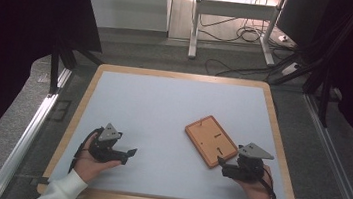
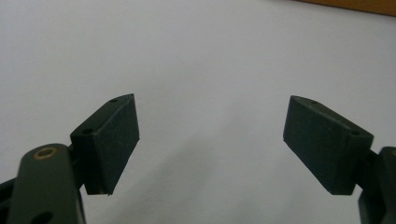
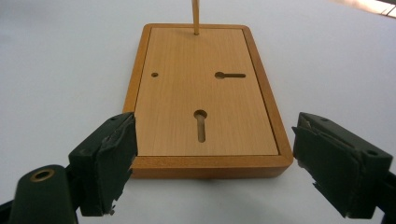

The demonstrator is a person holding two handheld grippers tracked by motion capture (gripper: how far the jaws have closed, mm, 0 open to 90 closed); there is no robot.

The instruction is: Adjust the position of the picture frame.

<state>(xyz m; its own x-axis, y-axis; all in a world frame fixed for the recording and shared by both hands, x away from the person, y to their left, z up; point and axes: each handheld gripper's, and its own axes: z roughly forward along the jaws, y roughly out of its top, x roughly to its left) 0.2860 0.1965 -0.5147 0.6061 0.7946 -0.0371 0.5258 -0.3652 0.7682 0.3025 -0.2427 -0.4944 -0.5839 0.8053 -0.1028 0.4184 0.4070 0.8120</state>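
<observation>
No writing, label, brand, number or sign can be read anywhere in these views: the wooden board [image 3: 205,98] near the counter's [image 1: 163,108] right edge carries only plain holes and slots, and the counter's surface is unmarked.

A table [image 1: 76,118] with a pale grey-blue top and a light wooden rim fills the lower middle of the frame. Grey carpet-like floor [image 1: 169,58] lies around and beyond it. Metal rails run along the floor at lower left [image 1: 24,137] and lower right [image 1: 342,174]. At upper left a dark curtain [image 1: 29,7] hangs, with black stand legs below it. At top centre a white wall panel [image 1: 125,3] stands beside a brightly lit patch, where the pale legs of a desk frame [image 1: 194,26] rise. Black cables [image 1: 242,34] loop across the floor there. The upper right is dark, with black struts [image 1: 320,60] slanting down.
</observation>
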